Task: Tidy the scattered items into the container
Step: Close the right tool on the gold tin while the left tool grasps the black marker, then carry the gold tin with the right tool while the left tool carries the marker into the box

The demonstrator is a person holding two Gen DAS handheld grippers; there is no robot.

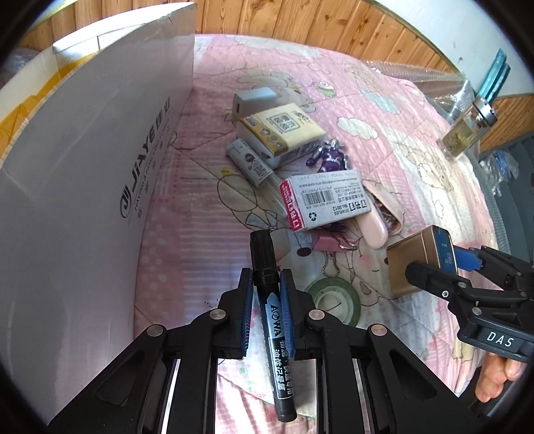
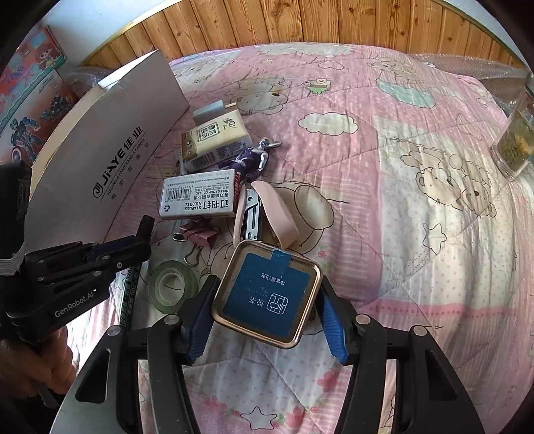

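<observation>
My left gripper (image 1: pixel 266 282) is shut on a black marker (image 1: pixel 271 320) and holds it above the pink quilt, beside the white cardboard box (image 1: pixel 76 187). My right gripper (image 2: pixel 265 298) is shut on a small gold tin with a blue label (image 2: pixel 267 293); the tin also shows in the left wrist view (image 1: pixel 420 260). Scattered on the quilt are a staples box (image 2: pixel 200 198), a tissue pack (image 2: pixel 217 140), a purple figure (image 2: pixel 253 160), a pink stapler (image 2: pixel 267 213), a pink binder clip (image 2: pixel 197 233), a green tape roll (image 2: pixel 172 285) and a grey charger (image 1: pixel 255 100).
A glass bottle (image 1: pixel 467 130) stands at the quilt's right edge. A wooden wall (image 2: pixel 300 23) runs behind the bed. Toy boxes (image 2: pixel 30 86) stand behind the white box. A small white tube (image 1: pixel 248 162) lies by the tissue pack.
</observation>
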